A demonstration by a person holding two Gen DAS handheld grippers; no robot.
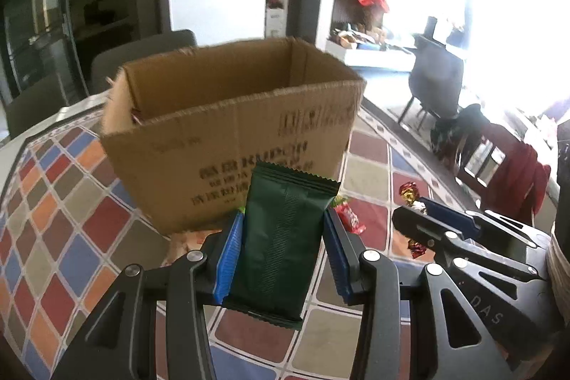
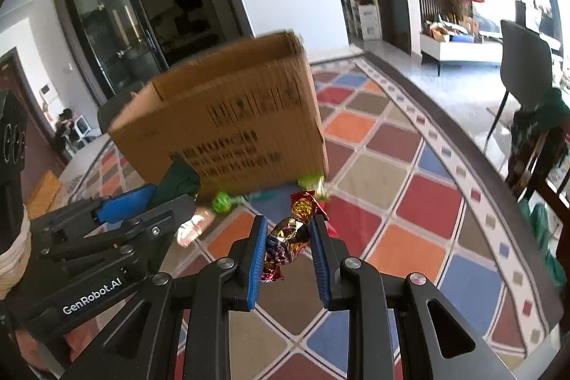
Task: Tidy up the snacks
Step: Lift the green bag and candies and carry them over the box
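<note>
our left gripper [image 1: 283, 248] is clamped on a dark green snack packet [image 1: 281, 237], its blue pads [image 1: 229, 255] pressing the packet's two long sides so that it stands upright between them, crimped top edge toward twelve o'clock. beyond it, at twelve o'clock in the left wrist view, the open cardboard box [image 1: 228, 130] stands upright on the checked tablecloth [image 1: 71, 237], printed side facing us; something reddish shows low inside at its ten o'clock corner, too little for us to tell what it is. a red-wrapped candy [image 1: 351, 219] lies on the cloth just beside the box's base, at two o'clock from the packet.

our right gripper [image 2: 288, 243] is closed on a foil-wrapped candy [image 2: 288, 237], gold, red and purple, its twisted ends sticking out above and below the blue pads [image 2: 258, 255]. in the right wrist view the box [image 2: 228, 123] sits at eleven o'clock, and the left gripper [image 2: 142, 202] comes in at nine o'clock with the green packet [image 2: 178, 182] in front of the box wall. two green-wrapped candies [image 2: 222, 202] [image 2: 313, 183] lie on the cloth [image 2: 409, 219] against the box's foot, at twelve o'clock from the right gripper. in the left wrist view the right gripper [image 1: 420, 219] appears at three o'clock, the foil candy [image 1: 409, 193] poking out of it. both grippers hang above the cloth, near each other and short of the box.
</note>
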